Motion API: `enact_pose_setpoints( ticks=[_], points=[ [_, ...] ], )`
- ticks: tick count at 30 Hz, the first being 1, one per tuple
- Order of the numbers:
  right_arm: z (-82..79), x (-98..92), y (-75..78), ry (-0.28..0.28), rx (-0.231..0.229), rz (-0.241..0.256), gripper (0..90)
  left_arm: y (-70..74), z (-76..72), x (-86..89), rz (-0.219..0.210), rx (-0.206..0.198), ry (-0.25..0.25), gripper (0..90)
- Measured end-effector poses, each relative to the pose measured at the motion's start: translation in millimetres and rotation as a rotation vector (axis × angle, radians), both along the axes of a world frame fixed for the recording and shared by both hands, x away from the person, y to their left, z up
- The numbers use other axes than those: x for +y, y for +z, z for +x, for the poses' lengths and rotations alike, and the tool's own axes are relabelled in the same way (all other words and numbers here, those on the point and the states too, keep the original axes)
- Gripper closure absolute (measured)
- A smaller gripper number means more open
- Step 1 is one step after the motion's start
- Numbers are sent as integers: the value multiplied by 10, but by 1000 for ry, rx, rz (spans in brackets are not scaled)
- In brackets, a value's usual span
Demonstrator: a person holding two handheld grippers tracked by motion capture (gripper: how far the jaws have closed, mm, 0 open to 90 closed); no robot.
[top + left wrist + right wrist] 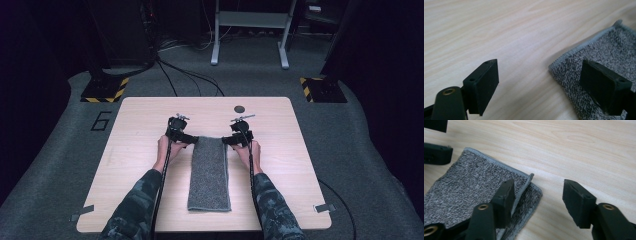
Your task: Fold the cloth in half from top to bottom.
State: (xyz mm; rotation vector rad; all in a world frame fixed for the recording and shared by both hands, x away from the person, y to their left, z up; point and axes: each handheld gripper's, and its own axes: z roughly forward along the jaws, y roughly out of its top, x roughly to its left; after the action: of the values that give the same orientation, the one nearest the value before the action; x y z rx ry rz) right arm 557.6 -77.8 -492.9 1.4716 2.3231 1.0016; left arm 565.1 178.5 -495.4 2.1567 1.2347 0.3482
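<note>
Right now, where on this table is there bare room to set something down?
Bare wood lies left of the grey towel out to the table edge, and likewise right of it. The far strip is open except a dark disc. Crowded: the towel's far corners, where the left tongs and right tongs stand open.

folded towel (209,172) mid-table (150,115), left claw (186,138) and right claw (231,140) flanking its far corners

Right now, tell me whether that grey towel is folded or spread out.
Folded. The grey towel lies as a narrow strip, and the right gripper view shows two hemmed layers stacked at its corner.
</note>
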Motion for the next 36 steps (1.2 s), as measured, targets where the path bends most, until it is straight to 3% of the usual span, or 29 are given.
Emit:
enact_pose_setpoints(
  ticks=[4, 6, 8, 12, 17, 20, 26, 33, 36],
  points=[
    [43, 18, -55, 12, 4, 1, 496, -64, 11, -59, -2, 19, -8, 207],
    [60, 42, -71, 19, 2, -5, 517, -88, 20, -86, 25, 29, -17, 217],
    [84, 64, -76, 28, 13, -8, 566, -110, 23, -118, 58, 28, -20, 216],
    [107, 90, -107, 21, 24, -29, 647, -114, 16, -134, 84, 13, -34, 232],
    [97, 84, -132, 30, 25, -31, 750, -116, 0, -152, 93, 4, -35, 261],
    [73, 94, -135, 48, 8, -58, 806, -115, -28, -166, 81, -13, -45, 333],
    [60, 82, -155, 62, 0, -34, 866, -112, -33, -145, 65, -29, -51, 470],
    [22, 98, -161, 77, -36, -58, 878, -109, -41, -159, 29, -23, -66, 751],
    [11, 112, -147, 79, -43, -68, 879, -105, -67, -185, 35, -29, -70, 836]
  ],
)
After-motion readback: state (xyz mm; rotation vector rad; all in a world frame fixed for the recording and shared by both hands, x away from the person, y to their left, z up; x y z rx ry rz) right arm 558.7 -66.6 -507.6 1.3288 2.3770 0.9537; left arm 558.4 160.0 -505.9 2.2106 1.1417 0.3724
